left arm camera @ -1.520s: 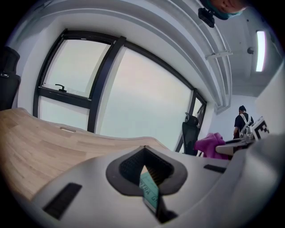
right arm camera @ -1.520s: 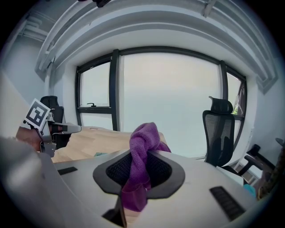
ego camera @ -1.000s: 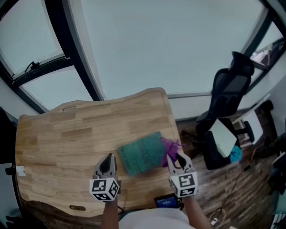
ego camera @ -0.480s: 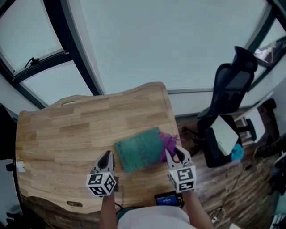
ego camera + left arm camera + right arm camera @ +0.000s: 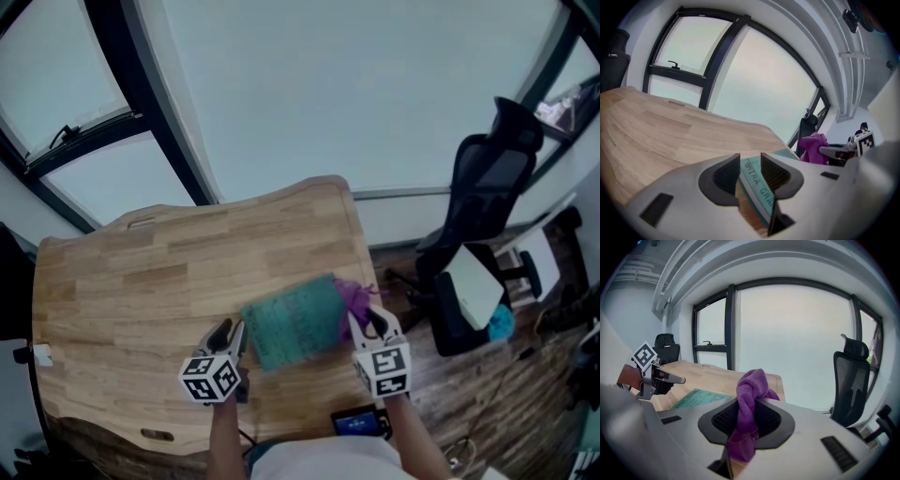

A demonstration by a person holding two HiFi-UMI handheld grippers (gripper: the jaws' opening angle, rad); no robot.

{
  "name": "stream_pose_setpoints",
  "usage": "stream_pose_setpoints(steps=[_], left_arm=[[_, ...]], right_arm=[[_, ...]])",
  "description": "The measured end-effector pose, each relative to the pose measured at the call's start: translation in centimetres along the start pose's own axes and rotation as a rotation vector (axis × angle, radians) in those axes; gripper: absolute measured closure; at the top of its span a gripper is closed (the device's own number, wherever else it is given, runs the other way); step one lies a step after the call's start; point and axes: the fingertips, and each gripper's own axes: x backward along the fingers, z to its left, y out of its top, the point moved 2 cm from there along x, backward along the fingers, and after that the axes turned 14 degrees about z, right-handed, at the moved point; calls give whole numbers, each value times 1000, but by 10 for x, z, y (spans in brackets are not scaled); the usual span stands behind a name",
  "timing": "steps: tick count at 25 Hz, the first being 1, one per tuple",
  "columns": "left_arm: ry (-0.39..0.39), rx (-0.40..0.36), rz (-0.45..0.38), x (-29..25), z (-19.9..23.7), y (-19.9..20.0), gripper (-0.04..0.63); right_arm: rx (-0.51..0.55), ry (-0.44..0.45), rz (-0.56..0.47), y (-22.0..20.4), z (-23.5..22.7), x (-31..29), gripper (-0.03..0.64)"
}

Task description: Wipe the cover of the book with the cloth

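Observation:
A teal book point(image 5: 291, 322) lies flat near the front right of the wooden table point(image 5: 141, 281). My left gripper point(image 5: 231, 332) is at the book's near left corner. Its jaws are opening, and in the left gripper view the book's edge point(image 5: 757, 187) shows in the gap between the pads without being pressed. My right gripper point(image 5: 367, 323) hovers just off the book's right edge, shut on a bunched purple cloth point(image 5: 750, 408). The cloth point(image 5: 352, 300) sticks out past the jaws toward the book point(image 5: 696, 398).
The table's right edge runs just beside the right gripper. Past it stands a black office chair point(image 5: 483, 197) with a white item on its seat point(image 5: 469, 291). A small dark device point(image 5: 356, 424) with a blue screen sits below the table's front edge.
The left gripper's jaws have parted and it has turned in toward the book's near left corner. The right gripper still grips the cloth in about the same place.

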Motion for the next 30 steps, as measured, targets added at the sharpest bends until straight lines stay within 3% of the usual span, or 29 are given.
stream_pose_setpoints(steps=[13, 30], left_arm=[[-121, 84, 106, -36, -1, -17, 389], [-150, 136, 181, -52, -1, -29, 390]], right_arm=[[9, 21, 30, 9, -5, -43, 543], [80, 92, 97, 16, 7, -79, 542]])
